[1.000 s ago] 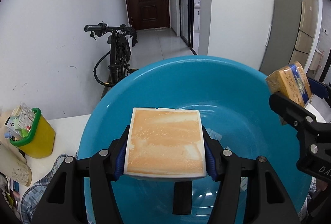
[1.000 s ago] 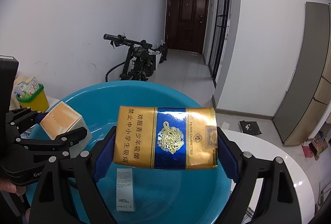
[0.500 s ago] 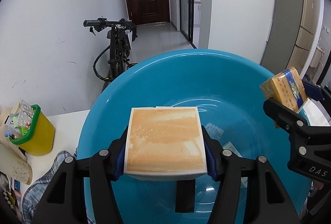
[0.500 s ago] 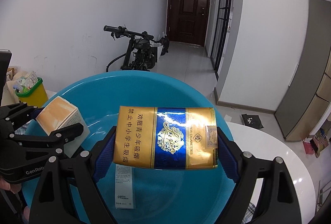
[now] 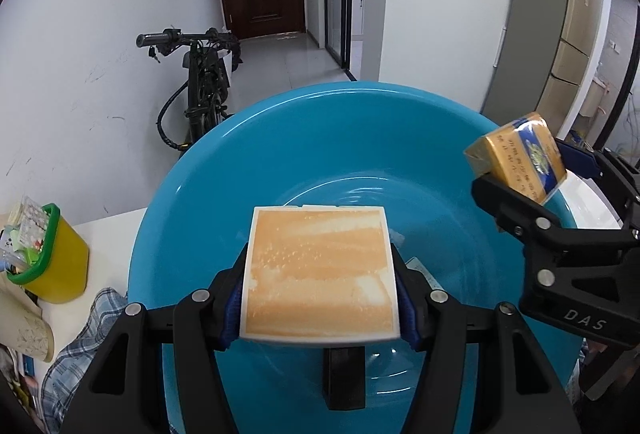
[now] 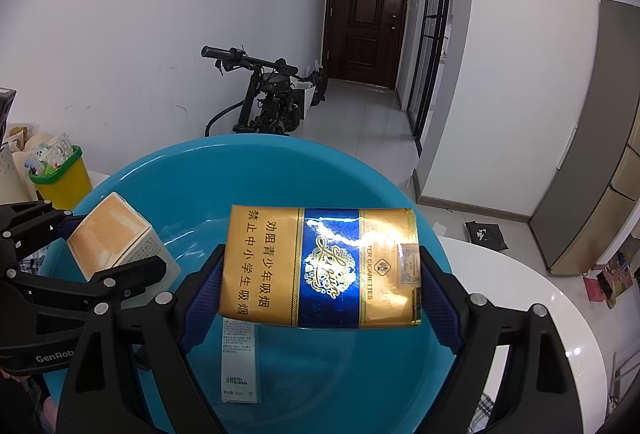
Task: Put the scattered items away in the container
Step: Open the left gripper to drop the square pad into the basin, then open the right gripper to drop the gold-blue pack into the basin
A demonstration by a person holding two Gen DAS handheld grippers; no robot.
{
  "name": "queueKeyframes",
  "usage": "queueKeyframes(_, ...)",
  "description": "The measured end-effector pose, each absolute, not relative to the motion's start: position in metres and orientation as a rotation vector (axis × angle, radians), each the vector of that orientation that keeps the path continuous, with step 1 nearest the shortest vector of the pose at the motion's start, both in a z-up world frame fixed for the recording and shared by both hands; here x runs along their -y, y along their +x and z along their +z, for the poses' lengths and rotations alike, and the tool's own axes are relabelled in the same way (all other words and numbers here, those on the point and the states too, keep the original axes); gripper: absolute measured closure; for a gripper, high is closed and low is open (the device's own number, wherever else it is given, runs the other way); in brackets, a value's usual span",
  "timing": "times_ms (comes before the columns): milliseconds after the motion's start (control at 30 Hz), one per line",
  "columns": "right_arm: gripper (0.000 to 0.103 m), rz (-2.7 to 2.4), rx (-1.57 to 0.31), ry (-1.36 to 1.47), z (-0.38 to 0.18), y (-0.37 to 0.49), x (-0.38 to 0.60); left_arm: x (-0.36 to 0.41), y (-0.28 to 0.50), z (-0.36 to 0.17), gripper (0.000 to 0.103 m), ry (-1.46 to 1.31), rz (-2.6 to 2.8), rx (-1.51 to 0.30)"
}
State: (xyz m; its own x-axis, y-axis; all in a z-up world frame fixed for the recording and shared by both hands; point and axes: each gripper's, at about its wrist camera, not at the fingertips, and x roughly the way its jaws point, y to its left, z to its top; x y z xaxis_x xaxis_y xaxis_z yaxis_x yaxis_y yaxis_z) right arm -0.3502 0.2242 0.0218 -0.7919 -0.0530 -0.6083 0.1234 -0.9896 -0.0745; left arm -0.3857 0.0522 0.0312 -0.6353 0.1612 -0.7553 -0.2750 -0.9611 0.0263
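A big blue basin fills both views. My left gripper is shut on an orange-and-white box, held above the basin's near side; the same box shows at the left of the right wrist view. My right gripper is shut on a gold-and-blue cigarette pack, also over the basin; the pack appears at the right of the left wrist view. A small white carton lies flat on the basin floor.
A yellow bin with a green rim, full of packets, stands on the white table left of the basin. Checked cloth lies at the near left. A bicycle leans on the wall behind.
The left wrist view has tipped further down, so the basin sits lower in it and more of the hallway shows. Both grips are unchanged.
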Motion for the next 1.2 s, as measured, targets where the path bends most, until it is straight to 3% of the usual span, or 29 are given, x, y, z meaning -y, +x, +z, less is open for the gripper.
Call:
queueKeyframes(467,0.017,-2.882,-0.171,0.974,0.021,-0.35,-0.225,-0.053,-0.383,0.034,0.04,-1.189,2.643,-0.203)
queueKeyframes(733,0.017,-2.892,-0.163,0.966,0.019,-0.35,-0.226,-0.047,-0.38,0.044,0.023,-1.132,2.67,-0.178)
queueKeyframes(1200,0.017,-2.9,-0.162,0.96,0.021,-0.35,-0.231,-0.021,-0.382,0.064,0.023,-1.074,2.746,-0.119)
